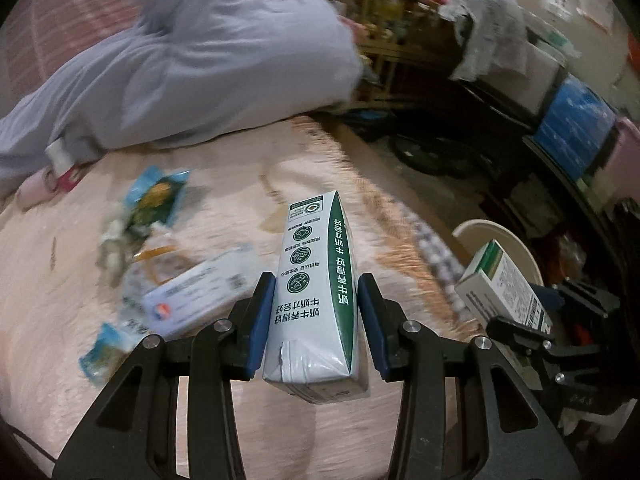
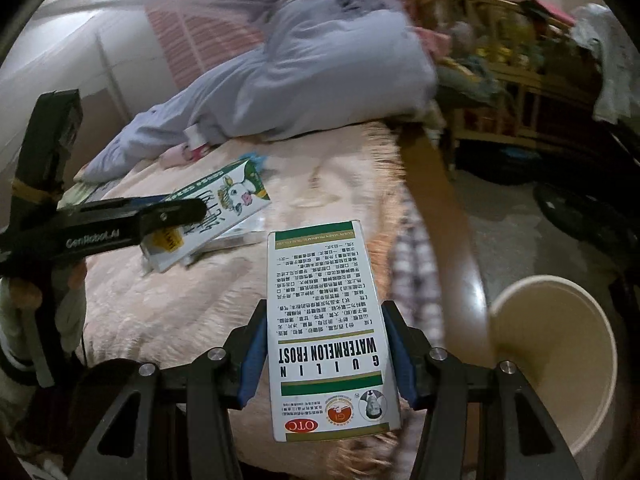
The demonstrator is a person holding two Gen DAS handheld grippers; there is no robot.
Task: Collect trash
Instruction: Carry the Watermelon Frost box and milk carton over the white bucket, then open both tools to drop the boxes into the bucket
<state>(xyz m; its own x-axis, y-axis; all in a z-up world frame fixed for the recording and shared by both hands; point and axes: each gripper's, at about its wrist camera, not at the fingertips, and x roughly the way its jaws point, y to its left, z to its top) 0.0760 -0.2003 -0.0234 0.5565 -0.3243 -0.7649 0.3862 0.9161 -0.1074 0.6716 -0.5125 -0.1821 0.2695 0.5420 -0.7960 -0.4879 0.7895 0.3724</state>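
Note:
My left gripper (image 1: 317, 304) is shut on a white and green milk carton (image 1: 316, 300) and holds it above the pink bedspread (image 1: 240, 184). My right gripper (image 2: 325, 344) is shut on a white and green medicine box (image 2: 328, 328) marked Watermelon Frost, near the bed's edge. That box also shows in the left wrist view (image 1: 504, 288), just in front of the cream trash bin (image 1: 516, 248). The bin (image 2: 560, 352) stands on the floor to the right of the bed. The left gripper with the carton (image 2: 224, 204) shows in the right wrist view. More trash lies on the bed: a blue-green wrapper (image 1: 156, 196) and a white box (image 1: 200, 292).
A lilac garment (image 1: 192, 60) lies across the far side of the bed. A small blue wrapper (image 1: 104, 356) lies at the left. A wooden rack (image 1: 384, 20) and cluttered shelves with a blue box (image 1: 576, 128) stand beyond the bed. A checked cloth (image 2: 412, 264) hangs over the bed's edge.

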